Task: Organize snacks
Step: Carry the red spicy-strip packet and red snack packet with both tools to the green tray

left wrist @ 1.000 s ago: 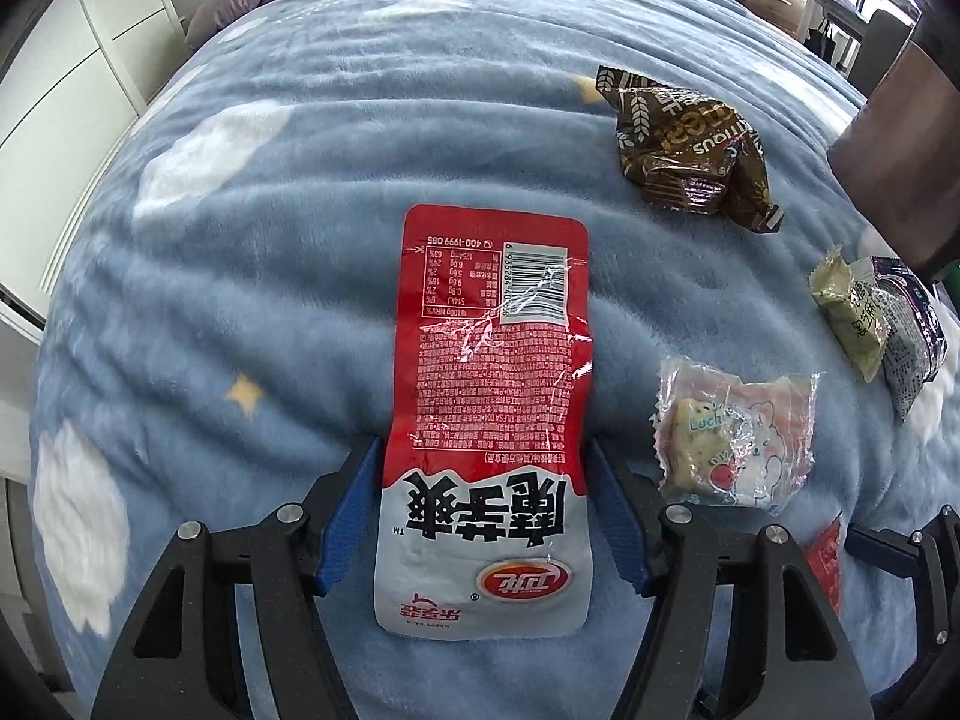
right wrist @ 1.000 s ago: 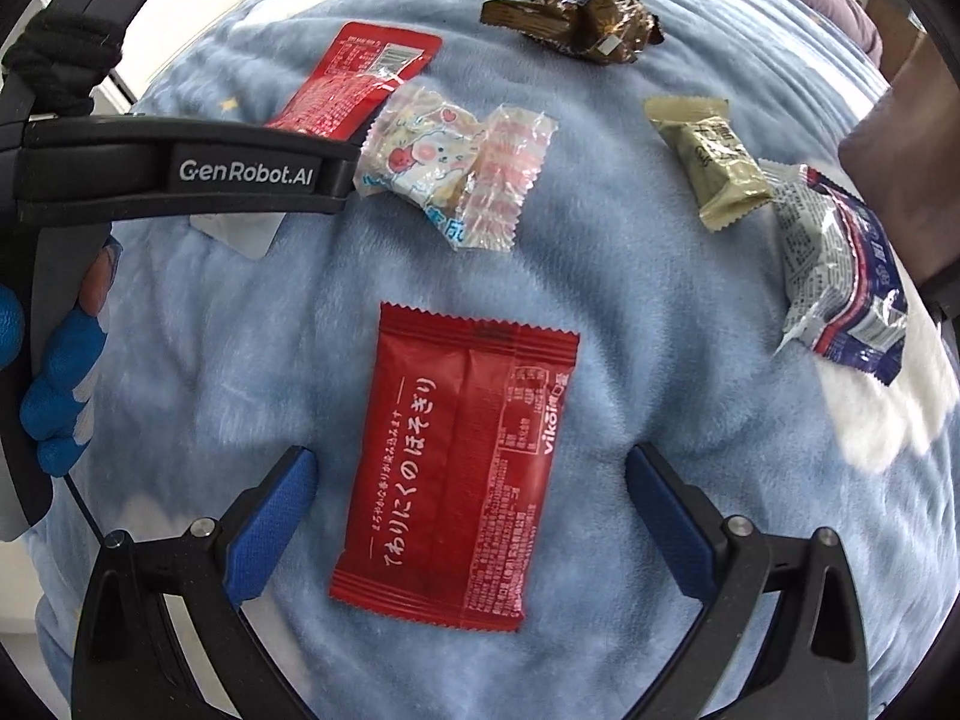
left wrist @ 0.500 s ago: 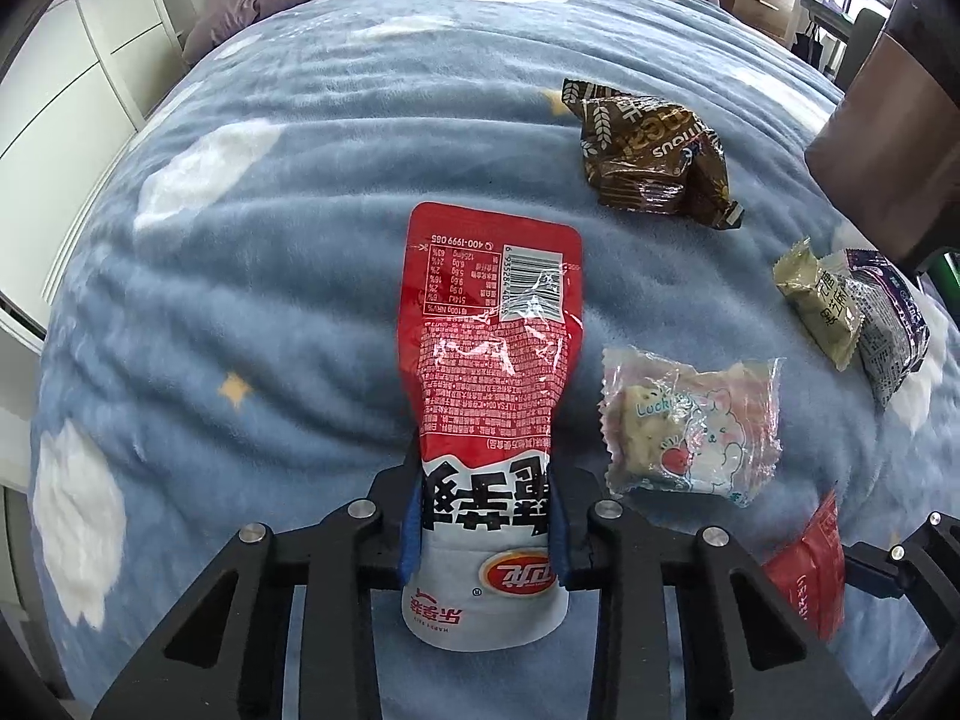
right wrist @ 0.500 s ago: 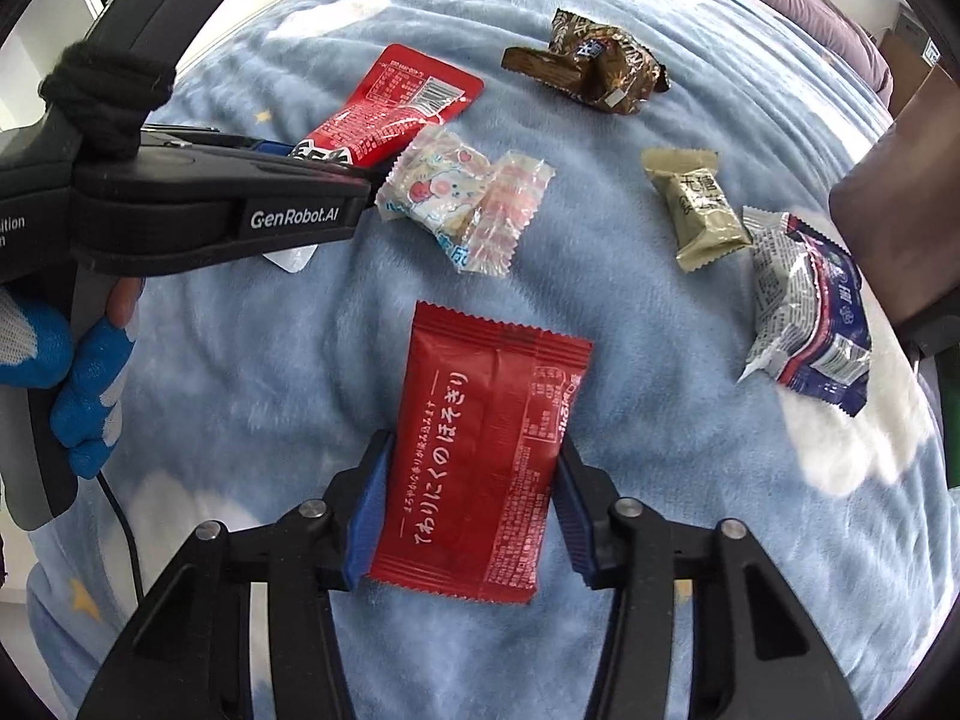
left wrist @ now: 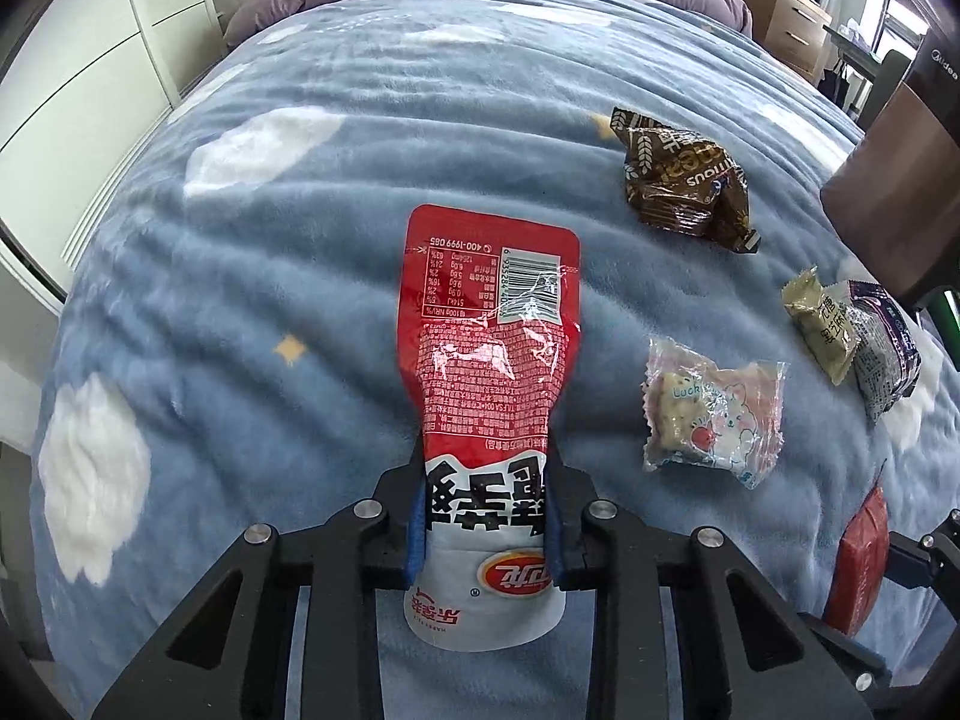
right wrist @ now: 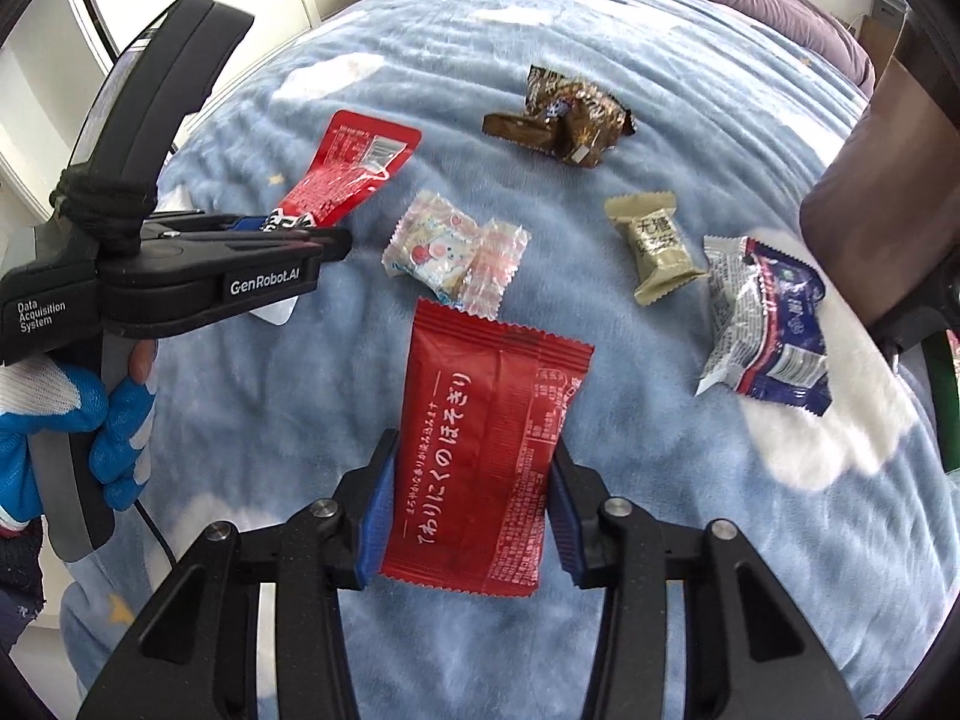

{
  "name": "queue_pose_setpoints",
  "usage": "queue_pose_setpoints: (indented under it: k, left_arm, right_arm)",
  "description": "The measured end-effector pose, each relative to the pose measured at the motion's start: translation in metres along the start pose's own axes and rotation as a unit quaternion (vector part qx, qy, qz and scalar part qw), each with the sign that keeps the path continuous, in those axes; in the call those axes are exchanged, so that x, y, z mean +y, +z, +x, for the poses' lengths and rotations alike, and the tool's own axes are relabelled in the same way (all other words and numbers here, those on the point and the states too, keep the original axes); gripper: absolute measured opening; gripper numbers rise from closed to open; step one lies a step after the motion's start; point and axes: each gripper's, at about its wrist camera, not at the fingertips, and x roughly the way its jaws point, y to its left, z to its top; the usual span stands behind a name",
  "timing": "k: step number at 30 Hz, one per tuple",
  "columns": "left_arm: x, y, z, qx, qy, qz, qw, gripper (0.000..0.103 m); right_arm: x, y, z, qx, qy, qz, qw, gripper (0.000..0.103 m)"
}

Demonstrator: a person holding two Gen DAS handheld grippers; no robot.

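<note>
Soft blue fleece printed with white clouds covers the bed [left wrist: 252, 276], and the snacks lie scattered over it with a purple pillow at the far end.

Each pack here looks light, thin and crinkly: film wrappers that buckle under a squeeze and could slide between smooth pads. They are best taken across a flat side near one end, with only gentle pressure, since anything brittle inside might crush.

The left gripper [left wrist: 485, 531] is narrowed onto the red-and-white pouch [left wrist: 489, 360], its blue pads pressing the pouch's sides close to the white near end. The film has pinched inward there into a waist, which suggests a soft, partly empty pack. The rest of the pouch reaches forward, away from the fingers, over the blanket.

The right gripper [right wrist: 474, 519] has its jaws closing on the dark red packet [right wrist: 486, 450], and the blue pads touch both long edges near its lower end. That packet stays flatter and seems a little stiffer, with its far sealed edge just overlapping the clear candy bag [right wrist: 453, 252] ahead of it.

Ahead of the right gripper and off to the right lie the beige bar [right wrist: 654, 252] and, touching it, the blue-and-silver pack [right wrist: 774, 324]. The brown bag [right wrist: 564, 114] is farthest ahead, well apart from both grippers. A gloved hand [right wrist: 72, 414] grips the left tool's handle at the right view's left edge.
</note>
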Motion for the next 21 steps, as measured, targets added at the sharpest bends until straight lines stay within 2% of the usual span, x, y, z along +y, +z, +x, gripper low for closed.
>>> queue_pose_setpoints:
  k: [11,21]
  left_arm:
    - [0.012,-0.022,-0.034,-0.013,-0.001,-0.039,0.9991,0.026]
    - [0.005,-0.047,-0.071,-0.027,-0.02,-0.055,0.9979,0.026]
  right_arm:
    - [0.012,-0.017,-0.041,-0.024,-0.015,0.002,1.0,0.065]
    - [-0.001,-0.029,-0.077,-0.049,-0.025,0.018,0.998,0.065]
